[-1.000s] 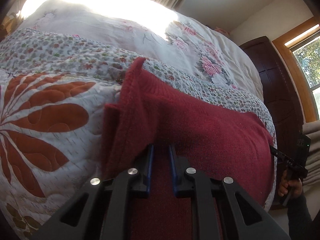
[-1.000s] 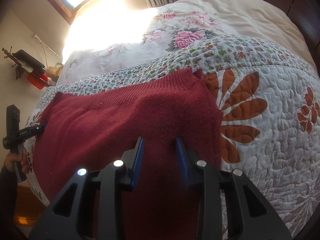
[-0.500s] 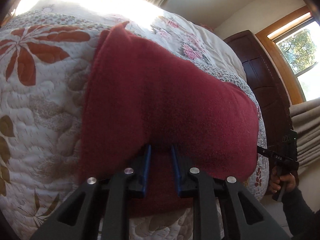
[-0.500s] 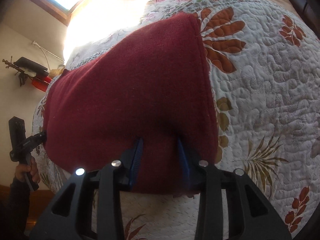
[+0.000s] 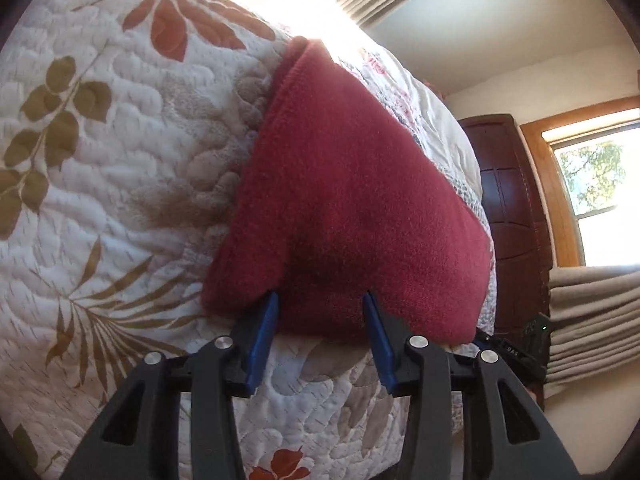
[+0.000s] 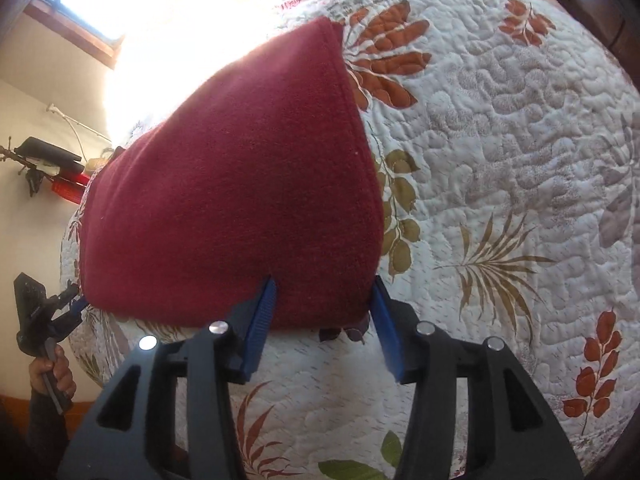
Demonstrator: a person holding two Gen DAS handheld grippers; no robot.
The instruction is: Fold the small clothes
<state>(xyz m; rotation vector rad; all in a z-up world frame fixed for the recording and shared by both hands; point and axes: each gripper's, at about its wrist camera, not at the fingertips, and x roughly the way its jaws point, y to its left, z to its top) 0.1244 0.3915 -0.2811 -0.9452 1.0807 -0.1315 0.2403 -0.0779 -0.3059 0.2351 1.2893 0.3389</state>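
I just let go: my left gripper (image 5: 320, 312) and right gripper (image 6: 324, 300) now gape wide at the red sweater's (image 5: 352, 200) near edge. This fold looks done.

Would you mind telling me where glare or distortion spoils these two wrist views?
Left wrist view: sunlight blows out the top centre above the red garment; fisheye bulges the quilt. Right wrist view: glare whitens the upper left beside the window, washing out the garment's far edge.

Blown-out window (image 6: 76, 4) glare, fisheye warping
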